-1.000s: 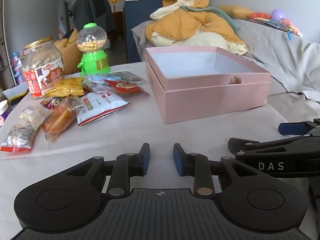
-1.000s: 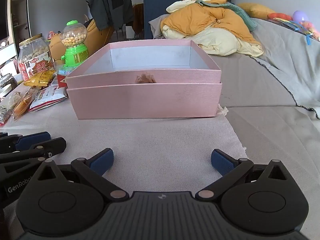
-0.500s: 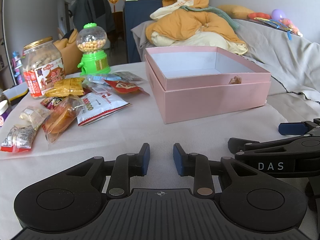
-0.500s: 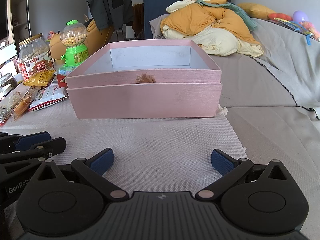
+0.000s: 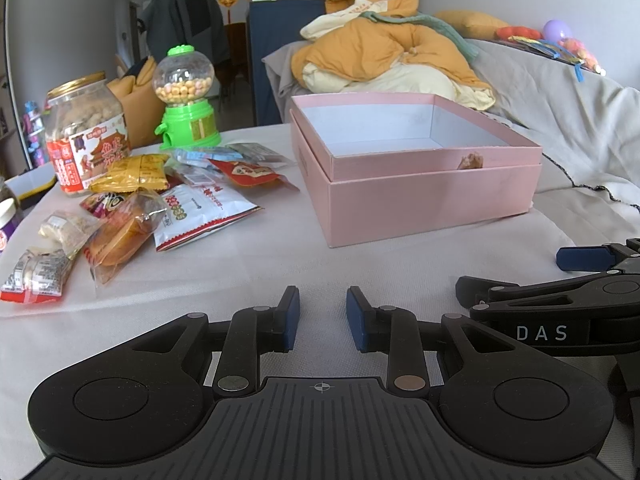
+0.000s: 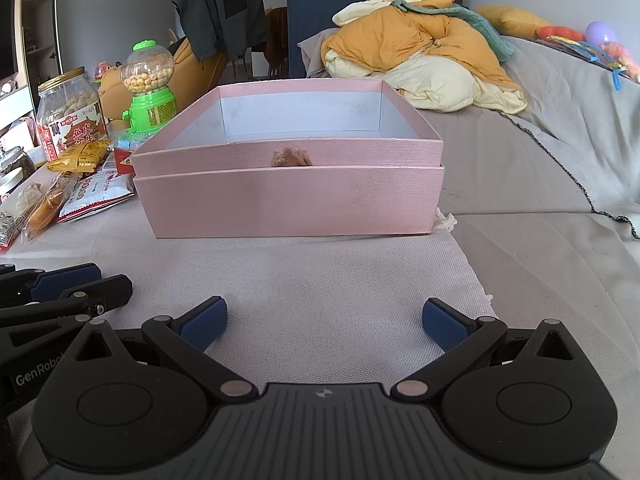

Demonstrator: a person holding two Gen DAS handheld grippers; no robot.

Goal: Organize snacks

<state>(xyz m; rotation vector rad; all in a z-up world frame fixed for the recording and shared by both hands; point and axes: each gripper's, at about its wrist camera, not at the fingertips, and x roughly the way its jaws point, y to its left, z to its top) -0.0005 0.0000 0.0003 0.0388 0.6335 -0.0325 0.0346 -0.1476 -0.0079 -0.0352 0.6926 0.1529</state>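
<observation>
The left gripper [image 5: 323, 317] stands narrowly parted and the right gripper [image 6: 325, 322] spread wide; both hold nothing. Snack packets [image 5: 200, 210] lie left of the open pink box [image 5: 424, 196] on the white cloth [image 5: 256, 264].

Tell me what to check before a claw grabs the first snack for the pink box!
1. Pink box open on top: ok.
2. Room inside the box: ok; what shows of the inside is bare.
3. Left claw holding nothing: ok, a narrow gap between its fingers.
4. Right claw holding nothing: ok, spread wide.
5. Snack packets easy to grab one at a time: not ok; several overlap in a pile.
6. Clear path from the pile to the box: ok, bare white cloth lies between them.
</observation>
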